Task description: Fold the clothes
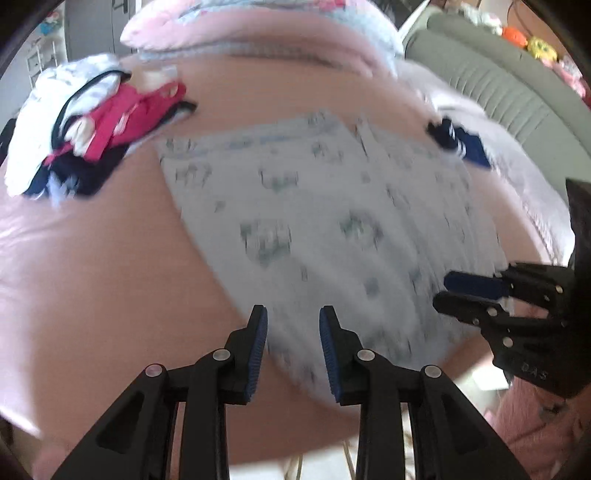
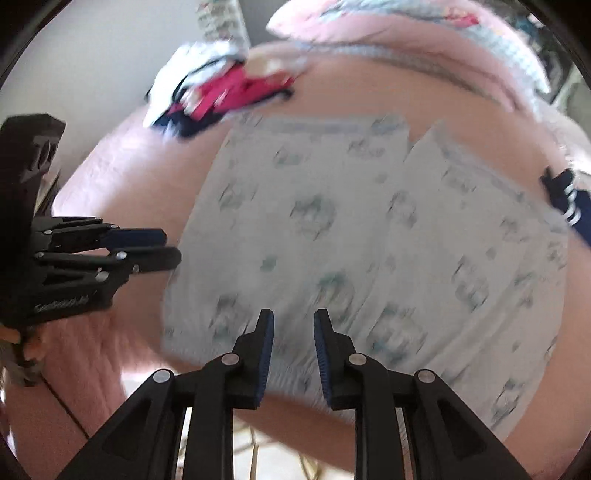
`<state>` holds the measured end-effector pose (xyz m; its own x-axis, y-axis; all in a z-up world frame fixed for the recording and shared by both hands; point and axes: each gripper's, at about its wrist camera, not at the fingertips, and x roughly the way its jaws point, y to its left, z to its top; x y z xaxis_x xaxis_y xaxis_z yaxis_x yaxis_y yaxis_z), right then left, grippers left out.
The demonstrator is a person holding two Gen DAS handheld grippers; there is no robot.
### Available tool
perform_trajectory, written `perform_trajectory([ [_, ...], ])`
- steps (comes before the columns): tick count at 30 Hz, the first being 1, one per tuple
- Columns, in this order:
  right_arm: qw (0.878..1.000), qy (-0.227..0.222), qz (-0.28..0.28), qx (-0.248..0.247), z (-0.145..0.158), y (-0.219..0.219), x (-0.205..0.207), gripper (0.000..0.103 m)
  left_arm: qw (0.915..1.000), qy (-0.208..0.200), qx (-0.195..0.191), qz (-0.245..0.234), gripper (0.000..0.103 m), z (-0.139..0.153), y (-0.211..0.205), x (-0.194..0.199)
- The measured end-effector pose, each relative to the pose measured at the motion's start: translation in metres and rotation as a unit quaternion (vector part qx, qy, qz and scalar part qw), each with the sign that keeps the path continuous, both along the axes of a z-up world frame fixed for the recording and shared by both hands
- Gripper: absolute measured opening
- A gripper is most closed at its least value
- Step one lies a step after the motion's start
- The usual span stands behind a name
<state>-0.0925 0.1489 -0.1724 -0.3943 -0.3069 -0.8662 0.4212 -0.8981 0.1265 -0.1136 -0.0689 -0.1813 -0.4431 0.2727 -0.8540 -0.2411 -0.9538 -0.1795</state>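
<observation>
Left gripper (image 1: 293,347), right gripper (image 2: 293,354) – parted, empty | over printed garment (image 1: 314,229) | risk – blurred approach, snagging one layer only

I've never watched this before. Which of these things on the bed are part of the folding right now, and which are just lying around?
In the job:
- printed garment, spread flat
- left gripper, jaws apart, empty
- right gripper, jaws apart, empty

Lying about:
- clothes pile
- navy item
- pink bedding
- grey sofa
</observation>
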Motion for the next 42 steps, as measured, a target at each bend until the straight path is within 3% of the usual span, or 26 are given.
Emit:
perform_trajectory([
  [2, 1.000, -0.005, -0.012, 0.002, -0.008, 0.001, -0.016, 0.022, 0.9994, -0.020, -0.021, -0.016, 0.026, -0.017, 0.009, -0.009],
  [4, 0.999, -0.027, -0.020, 0.033, -0.025, -0.002, -0.023, 0.022, 0.9946, -0.050, -0.085, -0.033, 0.027, -0.036, 0.015, -0.008],
  [6, 0.997, -0.044, -0.025, 0.064, -0.042, 0.006, -0.023, 0.022, 0.9942, -0.055, -0.088, -0.027, 0.030, -0.032, 0.006, 0.002],
  [8, 0.998, -0.042, -0.023, 0.049, -0.041, 0.022, -0.013, 0.022, 0.9925, -0.069, -0.101, -0.007, 0.033, -0.030, -0.006, 0.009],
  [12, 0.998, -0.032, -0.058, 0.008, -0.029, 0.041, -0.001, 0.022, 0.9963, -0.034, -0.064, -0.046, 0.033, -0.019, 0.005, 0.020],
  [14, 0.997, -0.010, -0.069, -0.012, -0.020, 0.041, 0.003, 0.022, 0.9948, -0.009, -0.065, -0.078, 0.033, -0.016, 0.026, 0.025],
  [16, 0.998, 0.003, -0.069, -0.014, -0.012, 0.041, 0.001, 0.022, 0.9904, -0.011, -0.081, -0.112, 0.033, -0.025, 0.047, 0.032],
  [18, 0.997, -0.011, -0.070, 0.019, -0.020, 0.049, 0.001, 0.023, 0.9860, -0.042, -0.117, -0.111, 0.036, -0.041, 0.050, 0.033],
  [20, 0.994, -0.051, -0.080, 0.057, -0.040, 0.068, 0.008, 0.023, 0.9893, -0.057, -0.099, -0.091, 0.037, -0.038, 0.037, 0.039],
  [22, 0.994, -0.062, -0.083, 0.016, -0.044, 0.096, 0.024, 0.023, 0.9921, -0.076, -0.075, -0.067, 0.038, -0.029, 0.026, 0.038],
  [24, 0.993, -0.073, -0.094, -0.019, -0.037, 0.120, 0.036, 0.023, 0.9939, -0.058, -0.061, -0.072, 0.039, -0.016, 0.029, 0.035],
  [29, 0.989, -0.009, -0.145, -0.008, -0.014, 0.153, 0.025, 0.023, 0.9897, 0.005, -0.045, -0.136, 0.039, -0.002, 0.097, 0.010],
  [34, 0.991, -0.021, -0.132, 0.025, -0.036, 0.157, -0.008, 0.023, 0.9779, 0.018, -0.049, -0.202, 0.039, -0.014, 0.181, -0.026],
  [36, 0.991, -0.036, -0.125, 0.041, -0.051, 0.165, -0.013, 0.023, 0.9752, 0.011, -0.070, -0.210, 0.039, -0.022, 0.203, -0.028],
  [38, 0.990, -0.042, -0.125, 0.039, -0.056, 0.177, -0.004, 0.023, 0.9749, 0.008, -0.091, -0.203, 0.039, -0.029, 0.209, -0.027],
  [42, 0.984, -0.060, -0.159, 0.050, -0.061, 0.215, 0.033, 0.023, 0.9802, -0.001, -0.072, -0.184, 0.042, -0.032, 0.197, -0.026],
])
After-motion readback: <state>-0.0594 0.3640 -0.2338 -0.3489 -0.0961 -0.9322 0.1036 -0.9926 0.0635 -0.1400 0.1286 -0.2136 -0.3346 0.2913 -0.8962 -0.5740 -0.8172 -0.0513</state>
